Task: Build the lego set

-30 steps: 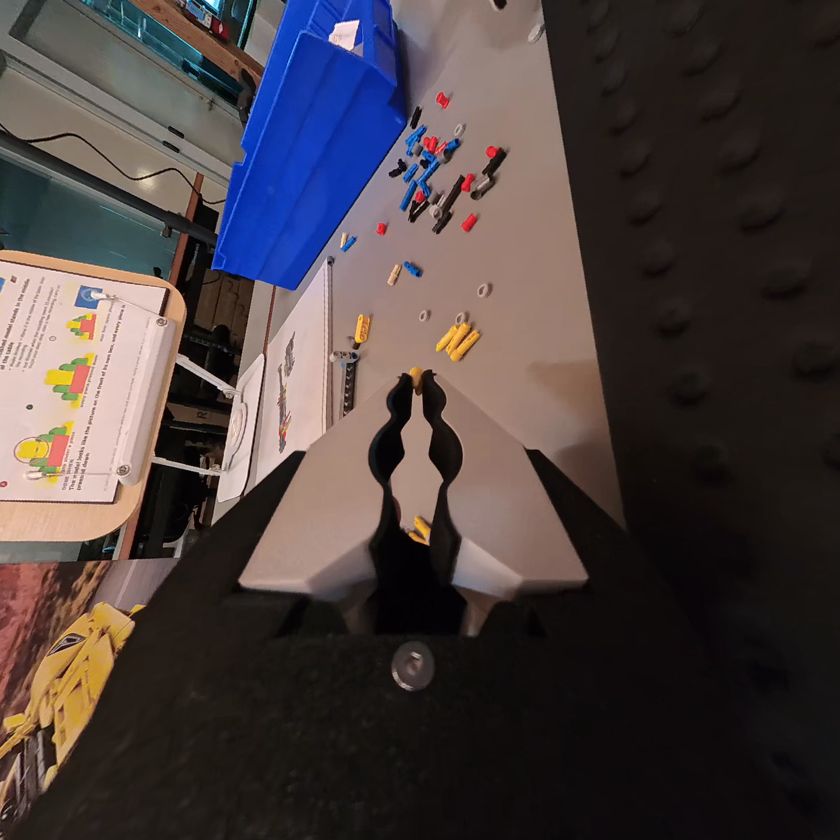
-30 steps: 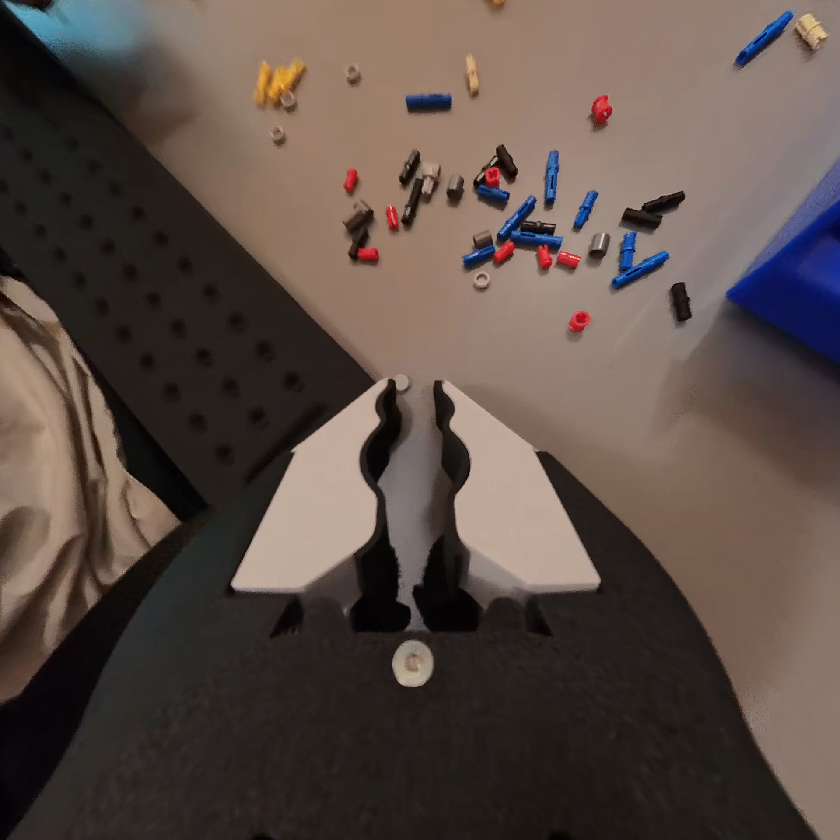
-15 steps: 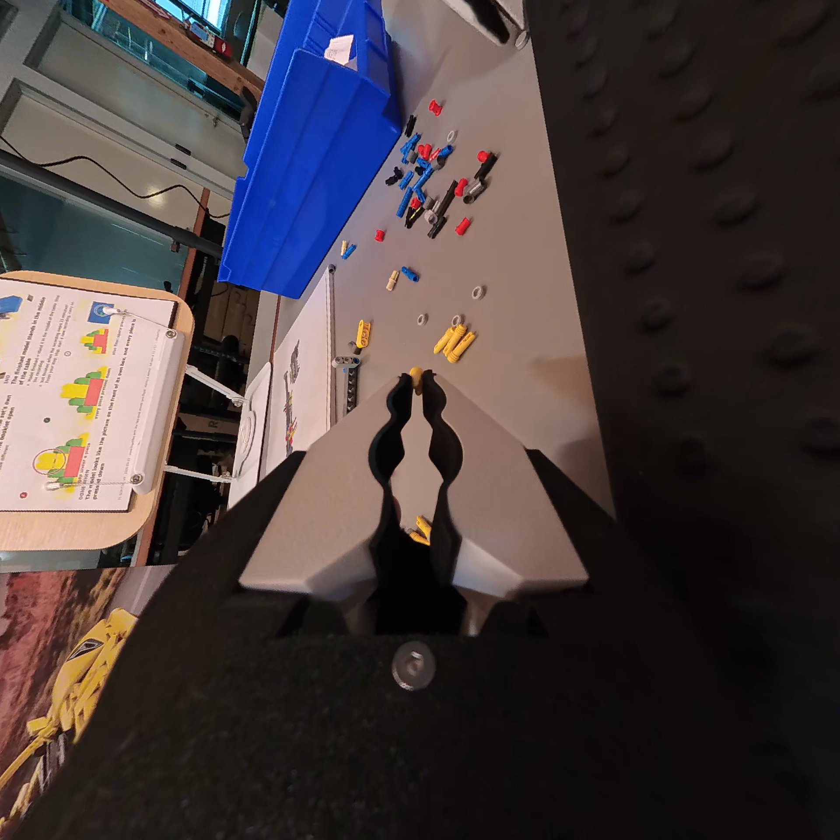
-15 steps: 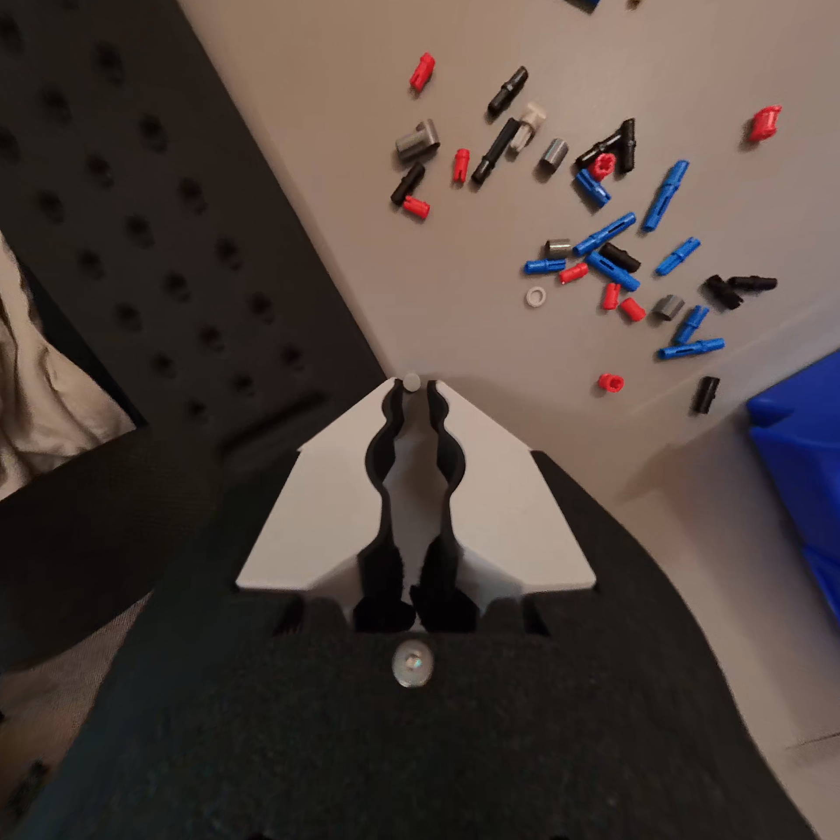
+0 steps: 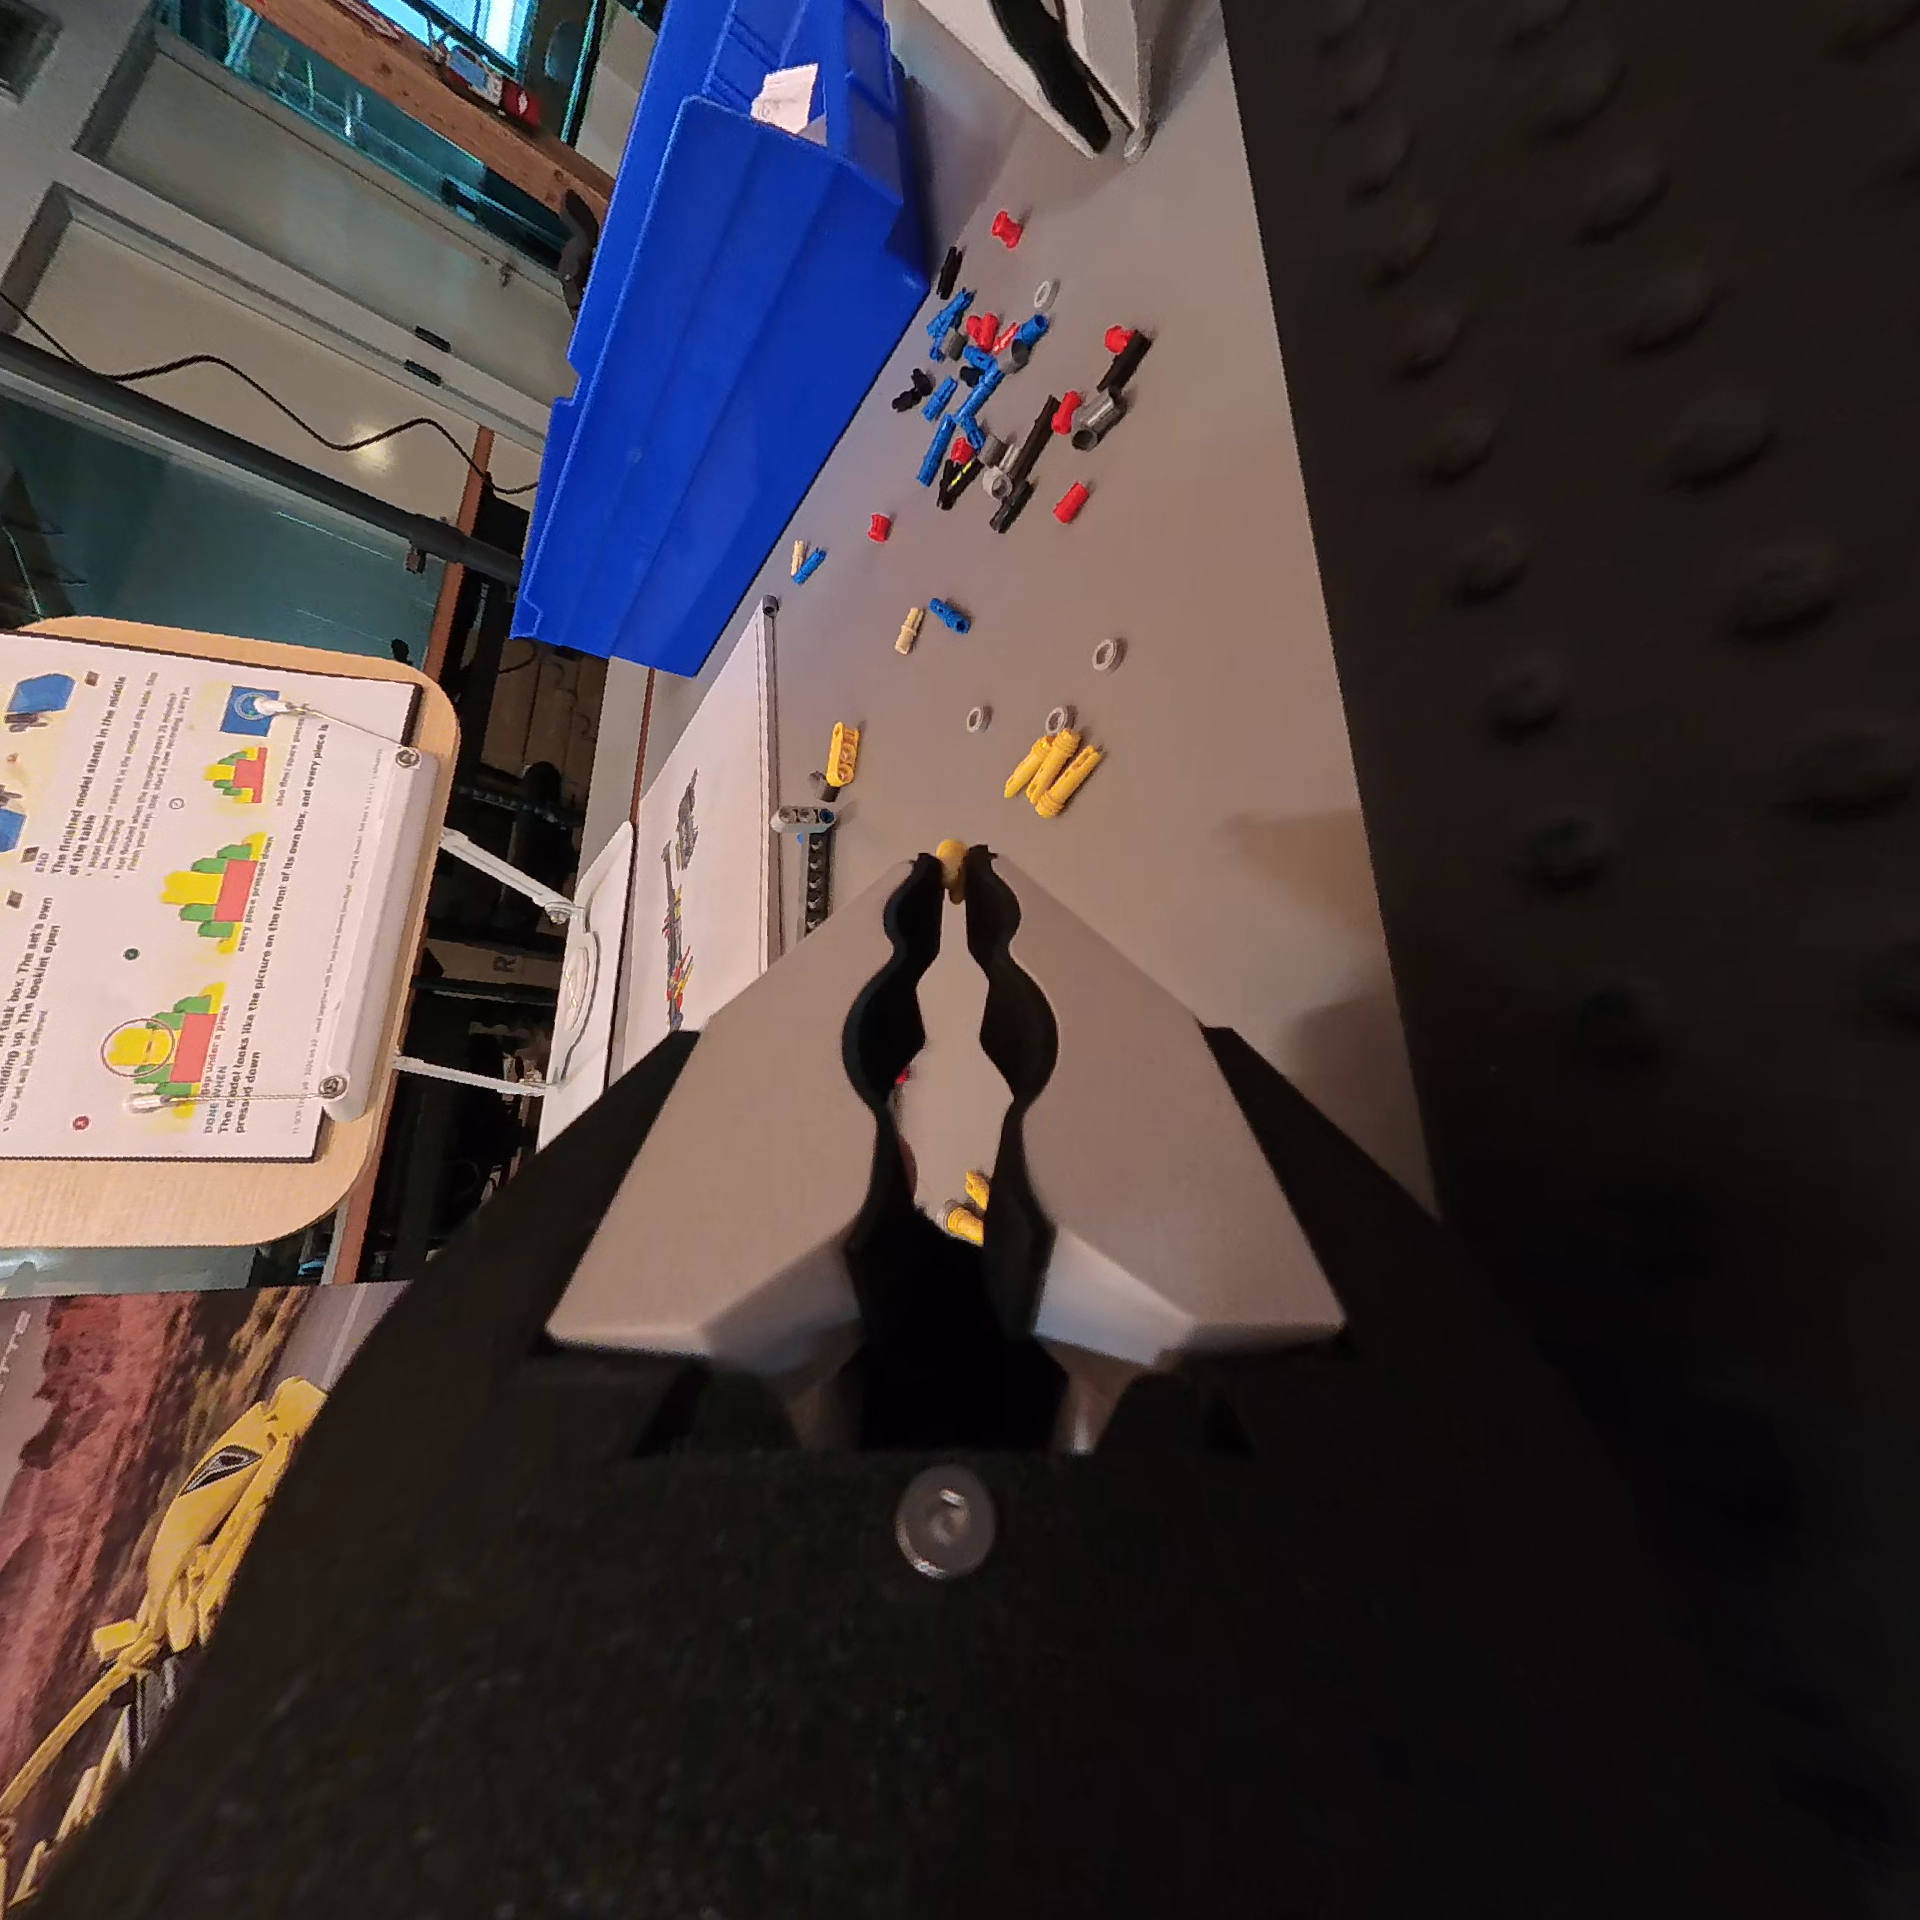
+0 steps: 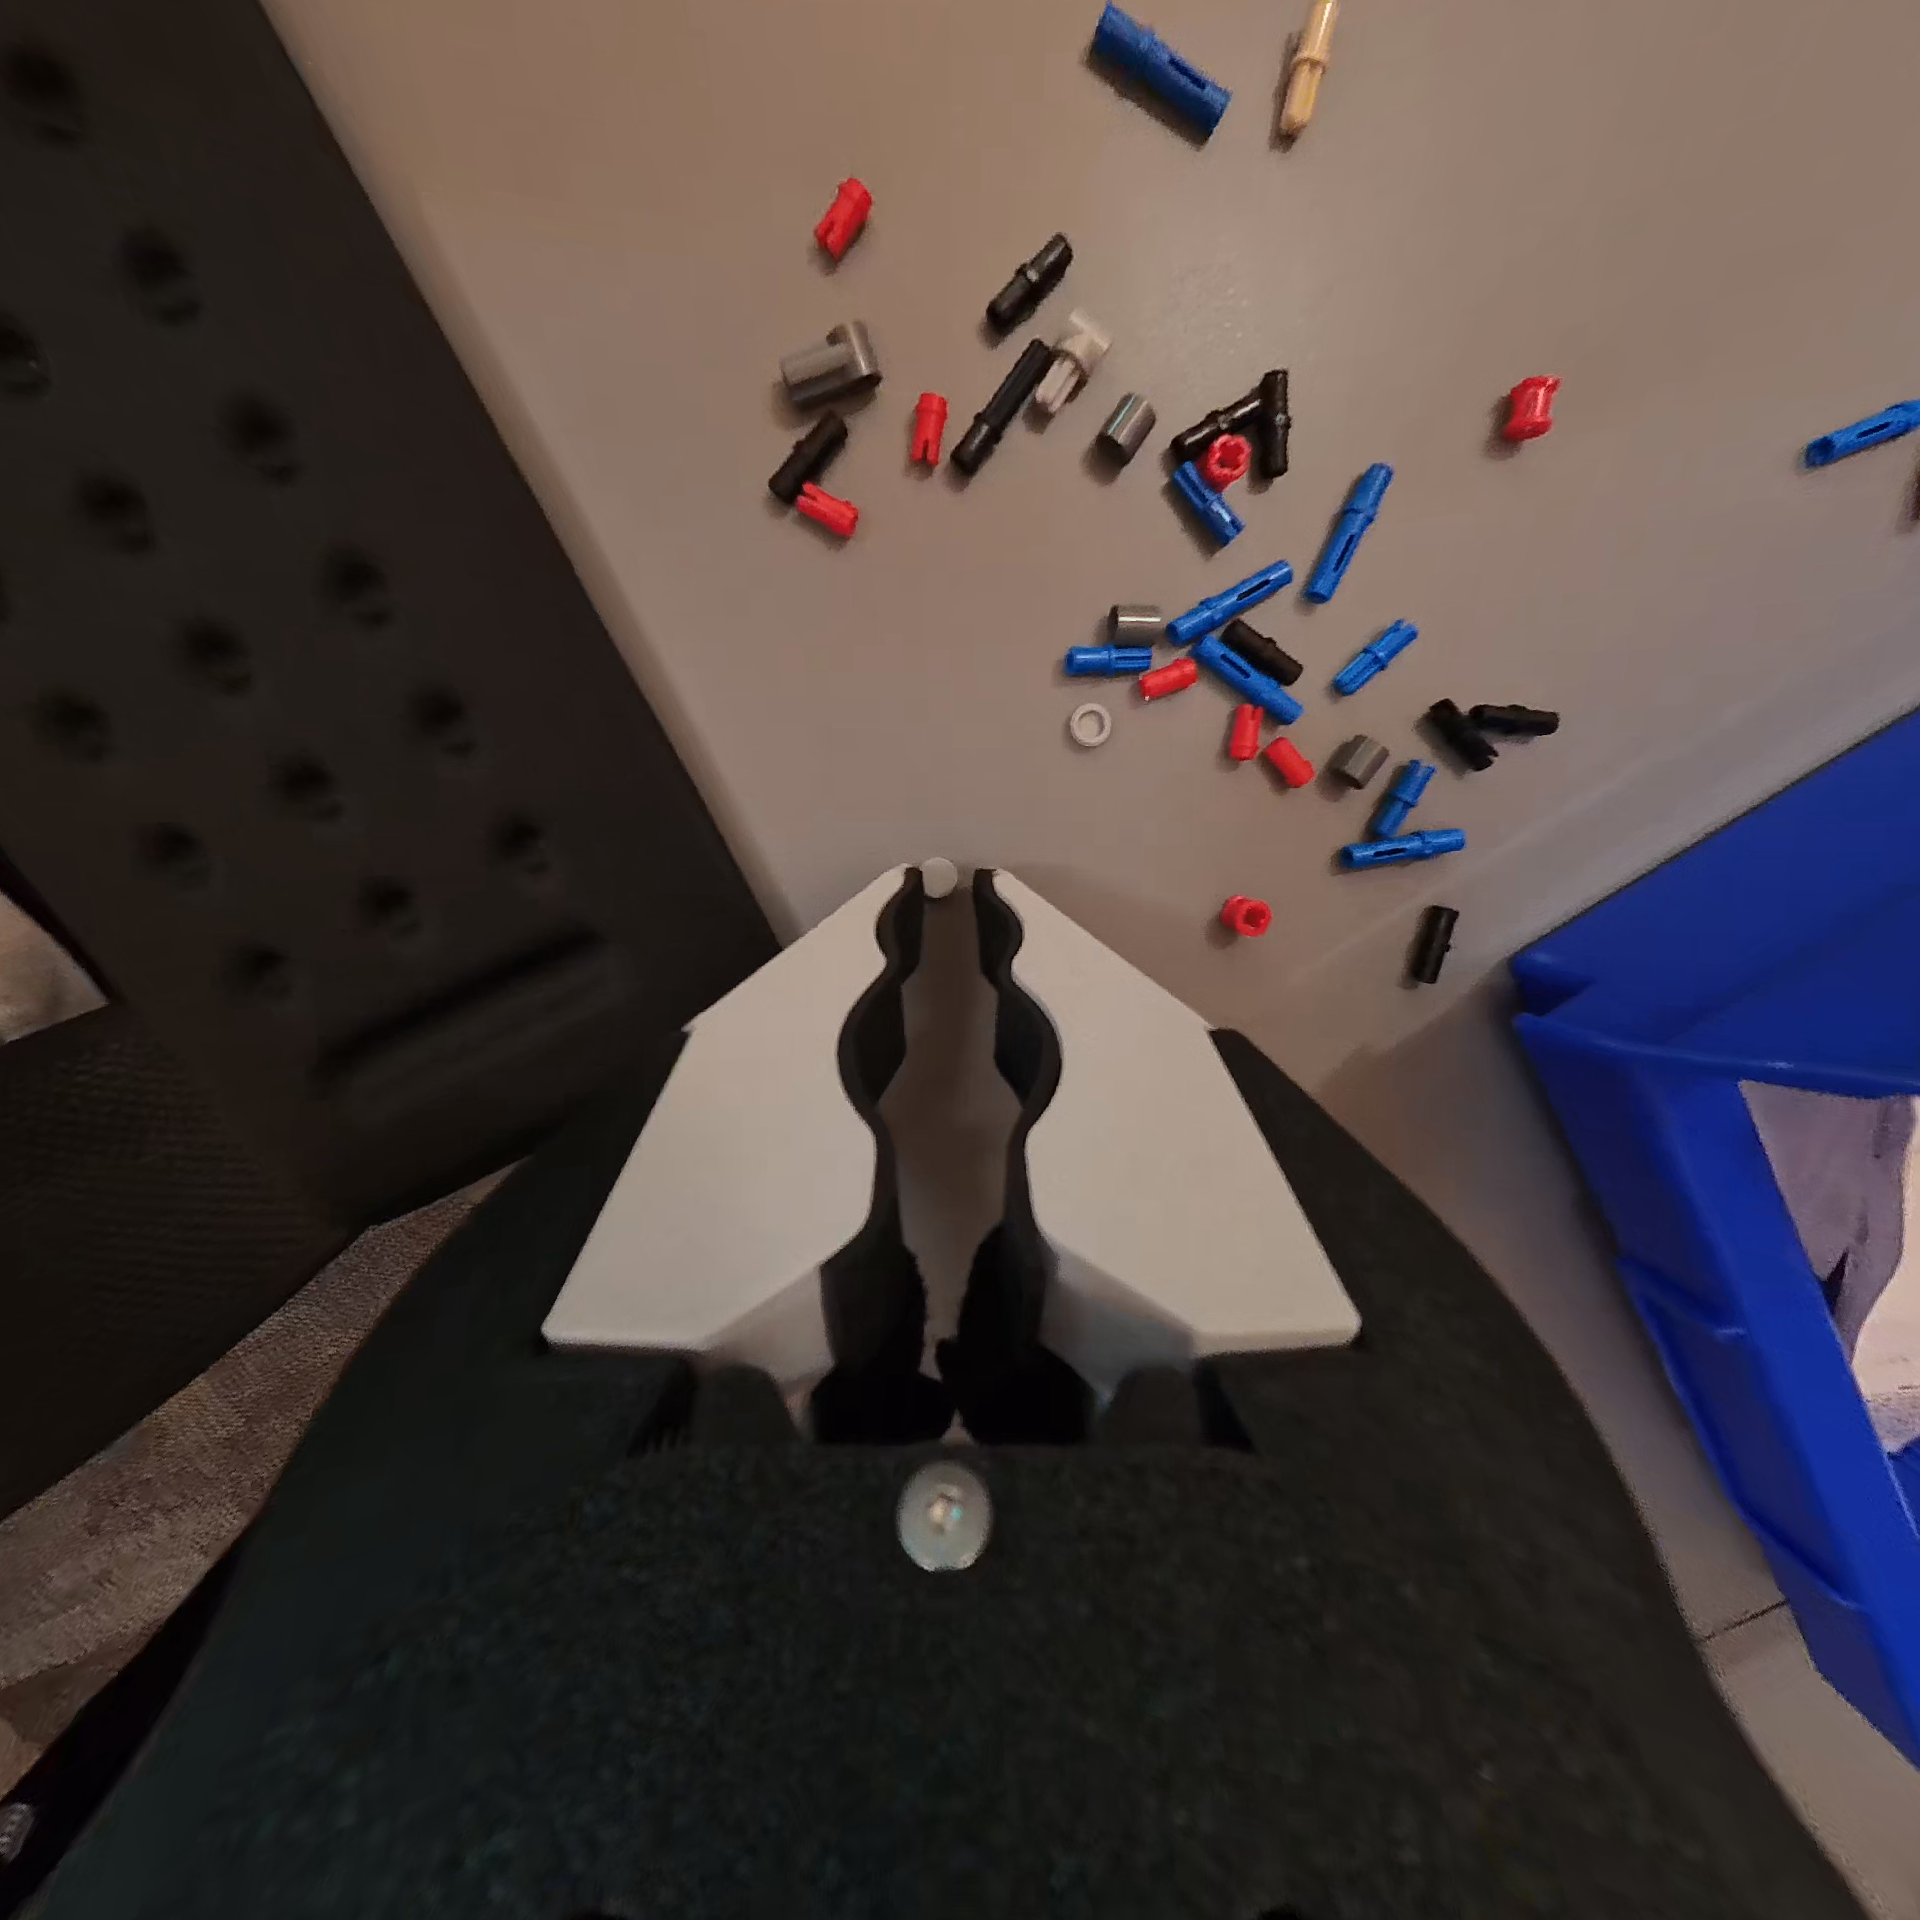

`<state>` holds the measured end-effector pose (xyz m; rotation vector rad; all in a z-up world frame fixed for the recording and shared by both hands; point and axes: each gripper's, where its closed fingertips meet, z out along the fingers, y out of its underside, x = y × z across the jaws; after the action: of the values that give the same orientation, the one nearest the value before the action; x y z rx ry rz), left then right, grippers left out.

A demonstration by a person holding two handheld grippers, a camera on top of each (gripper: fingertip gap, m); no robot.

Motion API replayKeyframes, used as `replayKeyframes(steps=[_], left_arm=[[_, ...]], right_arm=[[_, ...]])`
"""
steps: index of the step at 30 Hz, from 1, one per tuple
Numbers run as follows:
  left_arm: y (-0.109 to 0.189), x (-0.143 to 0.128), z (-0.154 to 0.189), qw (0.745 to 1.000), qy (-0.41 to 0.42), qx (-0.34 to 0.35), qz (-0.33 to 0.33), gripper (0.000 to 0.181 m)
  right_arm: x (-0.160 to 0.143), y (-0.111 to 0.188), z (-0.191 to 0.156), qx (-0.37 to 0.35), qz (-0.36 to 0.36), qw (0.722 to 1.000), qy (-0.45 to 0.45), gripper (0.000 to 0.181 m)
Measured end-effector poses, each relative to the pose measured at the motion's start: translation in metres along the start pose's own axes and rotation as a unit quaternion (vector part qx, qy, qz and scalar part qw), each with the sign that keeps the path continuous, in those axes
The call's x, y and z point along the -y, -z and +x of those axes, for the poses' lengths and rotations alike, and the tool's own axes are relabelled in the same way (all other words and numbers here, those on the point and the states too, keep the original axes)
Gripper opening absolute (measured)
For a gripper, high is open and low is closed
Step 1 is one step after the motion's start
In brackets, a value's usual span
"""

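My left gripper (image 5: 951, 864) is shut on a small yellow piece (image 5: 950, 856), held above the grey table (image 5: 1195, 582). My right gripper (image 6: 945, 881) is shut on a small light grey round piece (image 6: 938, 875), held over the table's edge beside the black mat (image 6: 260, 520). Loose red, blue, black and grey pins (image 6: 1236, 623) lie scattered ahead of the right gripper. They also show far off in the left wrist view (image 5: 997, 405). A cluster of yellow pins (image 5: 1055, 774) lies just beyond the left gripper.
A blue bin (image 6: 1714, 1091) stands at the right, and it also shows at the table's far left (image 5: 727, 343). A black beam (image 5: 816, 883) and an open instruction booklet (image 5: 707, 862) lie left of the left gripper. The studded black mat (image 5: 1610, 623) runs along the right. There is about 25 centimeters between the tips of the two grippers.
The right gripper has swung toward the pin pile and the blue bin, still holding the grey piece. The left gripper has shifted only slightly and keeps the yellow piece.
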<state>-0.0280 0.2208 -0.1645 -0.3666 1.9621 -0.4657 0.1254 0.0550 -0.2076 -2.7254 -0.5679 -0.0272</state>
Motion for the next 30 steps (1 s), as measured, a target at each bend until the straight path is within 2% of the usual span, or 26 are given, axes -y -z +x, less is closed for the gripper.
replayKeyframes(steps=[30], left_arm=[[0.0013, 0.0025, -0.0015, 1.000, -0.004, 0.001, 0.003, 0.003]], right_arm=[[-0.0023, -0.0041, -0.0031, 0.031, -0.015, 0.999, -0.021, 0.010]])
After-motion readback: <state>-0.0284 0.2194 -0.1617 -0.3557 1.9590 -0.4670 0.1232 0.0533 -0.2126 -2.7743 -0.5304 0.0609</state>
